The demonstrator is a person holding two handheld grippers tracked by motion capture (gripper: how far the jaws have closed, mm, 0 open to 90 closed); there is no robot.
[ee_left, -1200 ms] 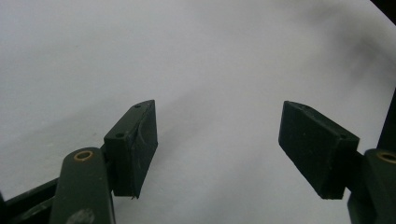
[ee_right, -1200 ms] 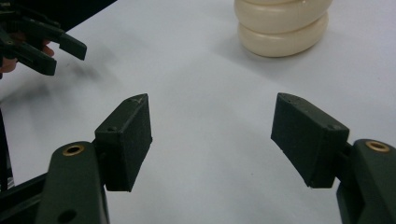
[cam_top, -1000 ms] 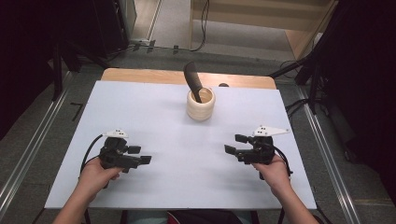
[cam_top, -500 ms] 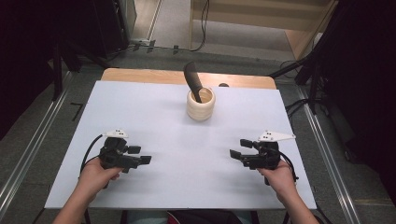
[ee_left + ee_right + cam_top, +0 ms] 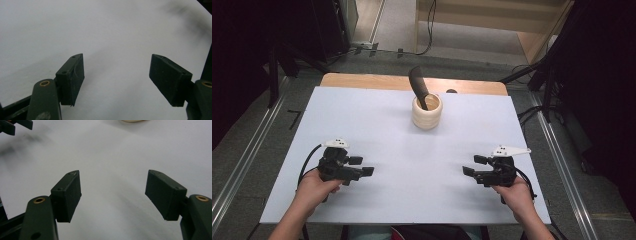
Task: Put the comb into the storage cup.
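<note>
While both your grippers sit low near the table's front edge, the job's things wait well apart, at the far middle: a cream cup upright, w/ a dark pestle leaning in it, handle tilted up-left. Your left gripper is released, jaws wide, nothing btwn them; same for the right gripper, jaws apart over bare white top. Judging by looks, the cup's stiff, prob ceramic or stone, heavy-ish, smooth and likely slippery, could chip if knocked. Pestle looks rigid too. Take the pestle by its upper handle, clear of the rim; steady the cup across its side wall w/ the other gripper.
</note>
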